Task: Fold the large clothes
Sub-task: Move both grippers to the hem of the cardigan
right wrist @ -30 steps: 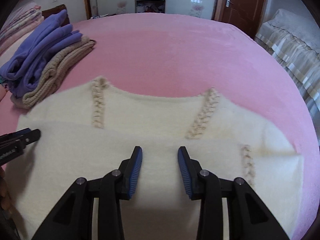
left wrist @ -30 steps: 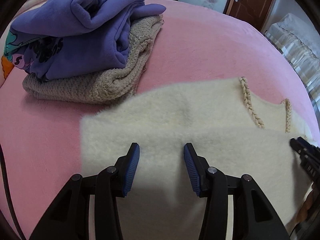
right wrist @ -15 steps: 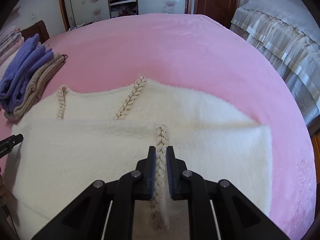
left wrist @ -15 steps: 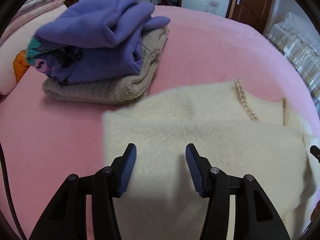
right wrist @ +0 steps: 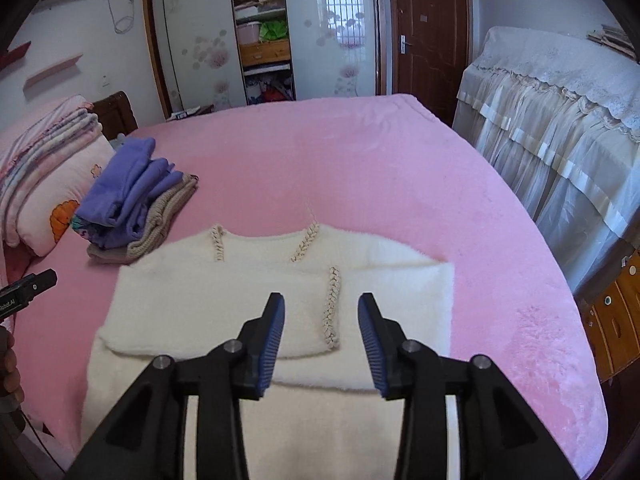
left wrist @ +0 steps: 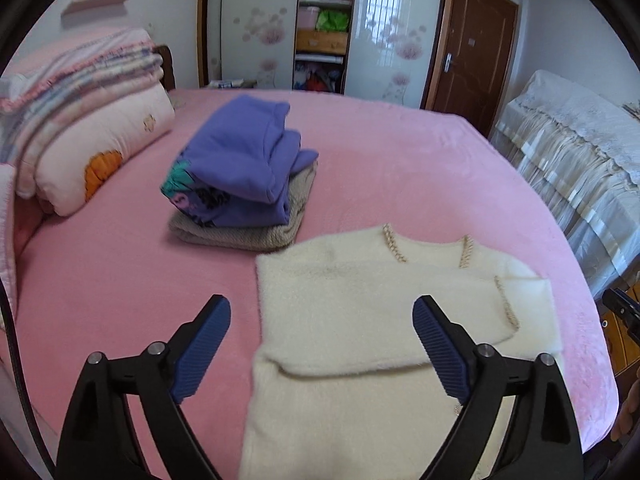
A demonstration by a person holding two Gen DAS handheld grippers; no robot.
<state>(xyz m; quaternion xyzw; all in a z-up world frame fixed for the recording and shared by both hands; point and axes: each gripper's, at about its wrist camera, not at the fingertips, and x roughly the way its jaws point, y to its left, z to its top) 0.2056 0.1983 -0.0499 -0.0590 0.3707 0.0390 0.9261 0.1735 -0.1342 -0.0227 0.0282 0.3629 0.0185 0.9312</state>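
The cream fuzzy sweater (right wrist: 280, 312) lies half-folded on the pink bed (right wrist: 400, 168), at 5 o'clock from the folded clothes pile (left wrist: 244, 184). Left gripper (left wrist: 322, 344) gapes wide, right gripper (right wrist: 322, 338) moderately open, both empty. Pinching only the top layer at the next grasp could drag the sleeve fold askew.

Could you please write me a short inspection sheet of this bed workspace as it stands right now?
Surface: pink bed cover, smooth.
Job's things: cream sweater lying flat, sleeves folded across its front.
Clutter: purple garment stacked on beige knit; bedding roll at the left.
Grippers: left hand-held gripper open, empty; right hand-held gripper open, empty.
Cables: dark cord at the left edge.
Surroundings: open wardrobe, brown door, covered furniture.
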